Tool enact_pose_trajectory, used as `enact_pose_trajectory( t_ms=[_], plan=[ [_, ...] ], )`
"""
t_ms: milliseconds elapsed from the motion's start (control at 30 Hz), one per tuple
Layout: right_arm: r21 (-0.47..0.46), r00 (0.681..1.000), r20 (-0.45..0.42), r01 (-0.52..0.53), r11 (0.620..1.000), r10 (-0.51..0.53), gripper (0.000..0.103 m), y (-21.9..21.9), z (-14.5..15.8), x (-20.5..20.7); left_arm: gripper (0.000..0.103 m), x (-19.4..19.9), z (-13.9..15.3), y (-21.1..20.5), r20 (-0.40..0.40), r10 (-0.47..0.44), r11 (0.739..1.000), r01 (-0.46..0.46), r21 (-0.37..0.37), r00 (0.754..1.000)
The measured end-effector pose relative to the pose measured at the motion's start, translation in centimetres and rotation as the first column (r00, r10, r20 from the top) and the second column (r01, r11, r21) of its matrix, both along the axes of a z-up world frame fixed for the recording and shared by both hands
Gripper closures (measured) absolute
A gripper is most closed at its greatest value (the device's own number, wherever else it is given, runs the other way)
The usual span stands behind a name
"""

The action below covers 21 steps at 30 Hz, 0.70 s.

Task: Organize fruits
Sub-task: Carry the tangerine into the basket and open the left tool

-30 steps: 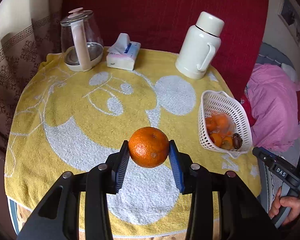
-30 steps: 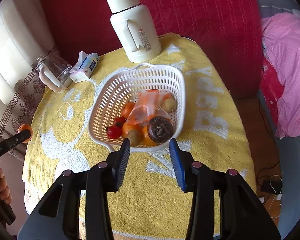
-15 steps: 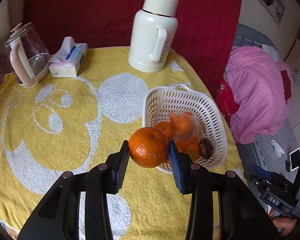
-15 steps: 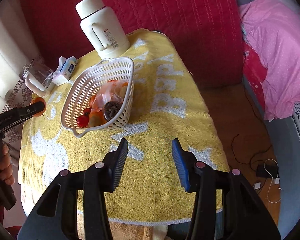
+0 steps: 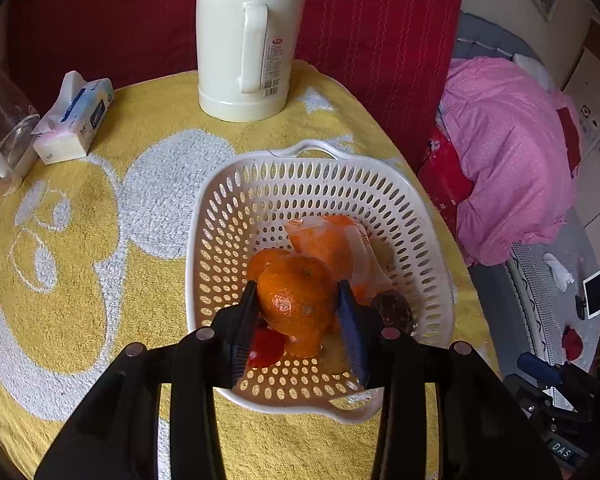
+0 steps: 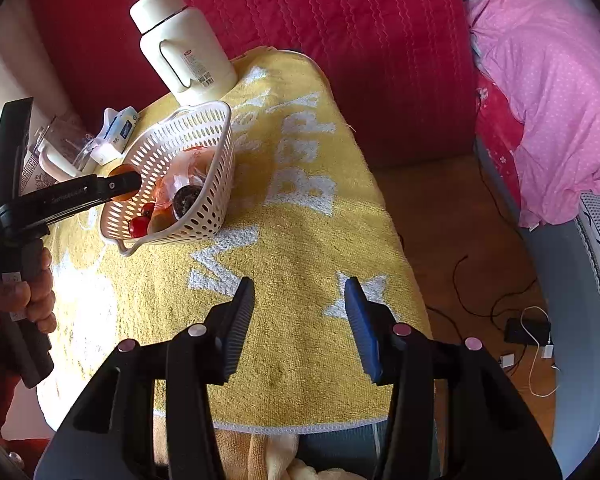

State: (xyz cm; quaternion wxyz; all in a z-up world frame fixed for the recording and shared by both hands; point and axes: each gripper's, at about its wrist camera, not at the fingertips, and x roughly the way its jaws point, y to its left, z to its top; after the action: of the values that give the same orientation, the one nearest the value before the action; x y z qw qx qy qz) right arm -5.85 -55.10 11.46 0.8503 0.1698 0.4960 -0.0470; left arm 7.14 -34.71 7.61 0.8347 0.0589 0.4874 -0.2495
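Observation:
My left gripper (image 5: 298, 312) is shut on an orange mandarin (image 5: 296, 298) and holds it just above the near end of the white slotted basket (image 5: 416, 216). The basket holds other oranges, a plastic bag of orange fruit (image 5: 336, 242), a red tomato (image 5: 265, 348) and a dark round fruit (image 5: 392, 312). In the right wrist view the basket (image 6: 204, 216) sits at the left with the left gripper (image 6: 120, 184) reaching over it. My right gripper (image 6: 300, 316) is open and empty above the yellow towel near the table's front right edge.
A cream thermos (image 5: 248, 40) stands behind the basket. A tissue pack (image 5: 76, 120) and a glass kettle (image 5: 0, 128) are at the far left. The yellow towel (image 5: 80, 240) covers the round table. A pink quilt (image 6: 548, 92) and floor cables (image 6: 520, 320) lie right of the table.
My left gripper has carried the mandarin forward and right, from above the towel to over the basket. My right gripper has drawn back and right, away from the basket.

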Motion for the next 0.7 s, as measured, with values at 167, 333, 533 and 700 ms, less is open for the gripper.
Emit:
enact_pose_trajectory(
  t_ms=[167, 333, 533, 700],
  plan=[
    [-0.009, 1.0, -0.014, 0.003, 1.0, -0.003, 0.055, -0.6, -0.2, -0.5, 0.063, 0.5, -1.4, -1.0, -0.01, 0.002, 1.0, -0.002, 0.029, 1.0],
    [-0.012, 1.0, -0.02, 0.006, 1.0, -0.006, 0.055, -1.0, -0.3, -0.5, 0.063, 0.9, -1.6, -1.2, 0.003, 0.012, 0.999, -0.012, 0.038, 1.0],
    [-0.009, 1.0, -0.016, -0.011, 1.0, 0.011, 0.055, -0.6, -0.3, -0.1, 0.063, 1.2, -1.6, -1.0, 0.005, 0.015, 0.999, -0.015, 0.051, 1.0],
    [-0.008, 1.0, -0.011, -0.022, 1.0, 0.021, 0.055, -0.1, -0.2, 0.4, 0.05, 1.2, -1.2, -0.3, 0.018, 0.036, 0.997, -0.037, 0.061, 0.999]
  ],
)
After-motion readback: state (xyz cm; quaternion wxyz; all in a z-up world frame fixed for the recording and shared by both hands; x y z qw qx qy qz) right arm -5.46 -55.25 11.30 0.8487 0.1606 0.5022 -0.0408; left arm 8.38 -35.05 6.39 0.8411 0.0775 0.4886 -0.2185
